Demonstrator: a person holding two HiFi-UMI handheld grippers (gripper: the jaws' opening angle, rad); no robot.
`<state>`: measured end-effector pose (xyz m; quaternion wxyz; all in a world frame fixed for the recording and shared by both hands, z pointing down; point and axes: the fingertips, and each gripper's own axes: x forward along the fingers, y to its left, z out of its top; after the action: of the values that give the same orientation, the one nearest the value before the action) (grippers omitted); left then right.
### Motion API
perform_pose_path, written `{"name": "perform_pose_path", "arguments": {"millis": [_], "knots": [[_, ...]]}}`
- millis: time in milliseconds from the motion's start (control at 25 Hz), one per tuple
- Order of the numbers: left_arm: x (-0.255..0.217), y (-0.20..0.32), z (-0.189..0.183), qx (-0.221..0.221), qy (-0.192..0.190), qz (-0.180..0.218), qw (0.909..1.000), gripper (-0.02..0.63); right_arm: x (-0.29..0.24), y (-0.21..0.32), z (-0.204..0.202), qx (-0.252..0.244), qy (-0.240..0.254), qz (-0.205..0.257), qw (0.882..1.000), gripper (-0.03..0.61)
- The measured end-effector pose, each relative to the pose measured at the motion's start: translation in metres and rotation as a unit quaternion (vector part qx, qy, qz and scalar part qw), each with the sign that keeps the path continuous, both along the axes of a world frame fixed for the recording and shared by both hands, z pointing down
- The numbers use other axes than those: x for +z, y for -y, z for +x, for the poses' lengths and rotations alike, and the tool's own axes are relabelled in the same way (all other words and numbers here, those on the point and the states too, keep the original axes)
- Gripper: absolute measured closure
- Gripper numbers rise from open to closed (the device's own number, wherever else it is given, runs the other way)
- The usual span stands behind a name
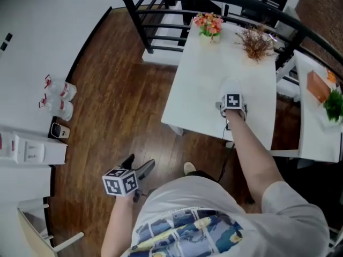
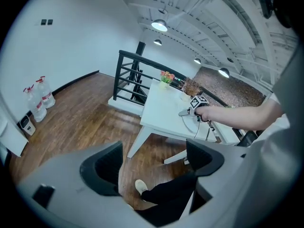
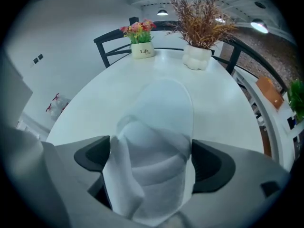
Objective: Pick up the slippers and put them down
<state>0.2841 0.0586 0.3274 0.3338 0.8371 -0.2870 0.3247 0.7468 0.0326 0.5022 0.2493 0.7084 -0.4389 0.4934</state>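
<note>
My right gripper (image 3: 151, 163) is out over the table (image 1: 198, 90) with its jaws wide apart, one on each side of the slipper (image 3: 159, 122). The pads stand right at the fabric's edges but don't look to be squeezing it. My left gripper (image 2: 152, 167) hangs low over the floor, jaws apart and with nothing between them.

I judge this to be the moment of taking hold. To do it well I should keep the slipper centred between the pads and close on the band and sole together, not on loose cloth alone, which would slip or bunch. The fabric is already crumpled against my left pad, so I'd close slowly and evenly. Then I'd lift straight up, so the toe doesn't drag toward the flowers (image 3: 139, 34) and the dried plant (image 3: 199, 27) at the table's far end.

The slipper lies toe-away on the tabletop, its near end rising between my jaws. It is white, thin and soft, almost gauzy, with a wide band over the foot and a rounded toe. It nearly vanishes against the white table. I can't tell whether it is one slipper or a stacked pair.
</note>
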Motion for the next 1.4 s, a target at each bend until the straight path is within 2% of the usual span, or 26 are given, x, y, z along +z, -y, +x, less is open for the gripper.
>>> {"name": "perform_pose_path", "arguments": {"millis": [80,120,440,680,800,1080,1400], "knots": [[0.002,0.000,-0.007,-0.008,0.001,-0.006,1.0000,0.195,-0.003,-0.001,-0.002,-0.007,0.006,0.000,1.000,0.078],[0.003,-0.001,-0.010,-0.011,0.001,-0.009,0.9999,0.195,-0.003,-0.001,0.000,-0.013,0.002,0.001,1.000,0.087],[0.004,-0.008,-0.026,-0.020,-0.016,-0.003,0.9997,0.195,-0.012,-0.012,-0.002,-0.031,-0.006,0.018,0.999,0.097],[-0.001,-0.024,-0.073,-0.030,-0.028,0.004,0.9992,0.195,-0.037,-0.030,-0.038,-0.033,-0.014,0.034,0.999,0.098],[-0.002,-0.033,-0.096,-0.035,-0.032,0.005,0.9989,0.195,-0.051,-0.030,-0.064,-0.050,-0.014,0.049,0.997,0.098],[-0.006,-0.045,-0.156,-0.047,-0.038,0.013,0.9981,0.195,-0.088,-0.010,-0.170,-0.123,-0.004,0.080,0.989,0.098],[-0.008,-0.058,-0.268,-0.083,-0.040,0.025,0.9954,0.195,-0.110,0.025,-0.349,-0.233,0.006,0.093,0.968,0.098]]}}
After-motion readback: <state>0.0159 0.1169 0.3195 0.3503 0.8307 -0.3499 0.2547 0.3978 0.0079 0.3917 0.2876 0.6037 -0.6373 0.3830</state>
